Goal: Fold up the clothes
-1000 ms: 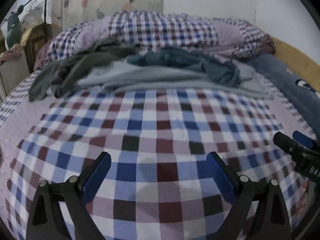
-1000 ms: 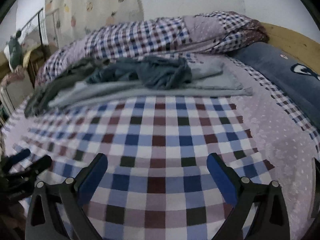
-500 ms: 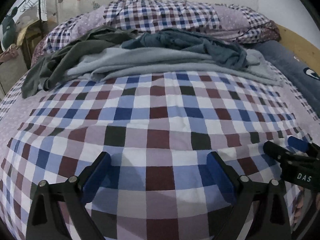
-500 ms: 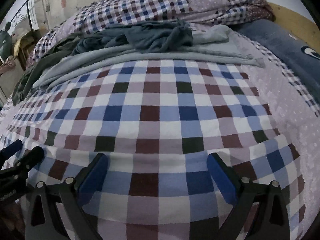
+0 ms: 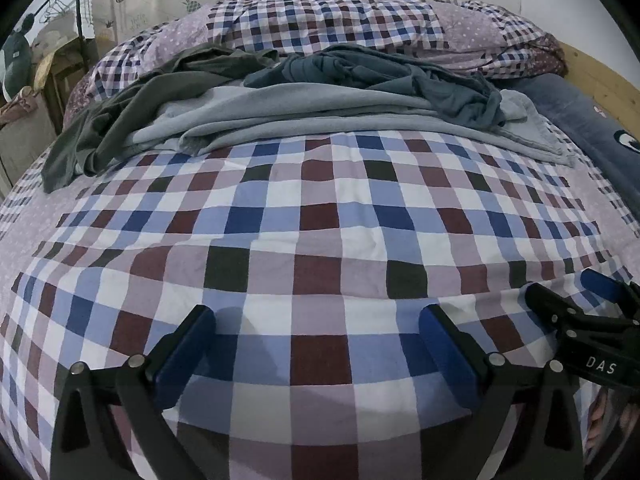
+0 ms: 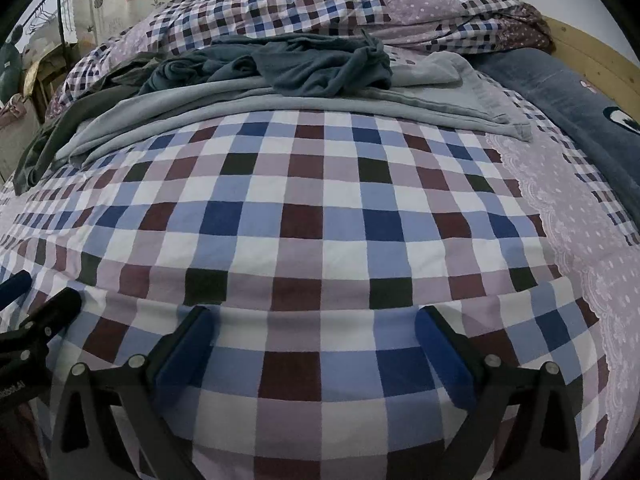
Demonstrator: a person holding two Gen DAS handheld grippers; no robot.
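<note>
Left wrist view: clothes pile at far part of checked bed cover (image 5: 320, 216), before folded quilt (image 5: 340, 20). Light grey garment (image 5: 320, 116) spread lowest, dark teal garment (image 5: 400, 76) crumpled on top, olive-grey garment (image 5: 132, 116) hanging to left. Left gripper (image 5: 316, 340) with fingers apart, nothing between, just above cover. Compared with half second ago, pile appears lower and closer.

Right wrist view: same pile, teal garment (image 6: 304, 64) bunched on grey one (image 6: 280, 104), all unfolded. Right gripper (image 6: 314, 340) also spread, holding nothing. Left gripper tip (image 6: 36, 308) at left edge. Pile closer than before.
</note>
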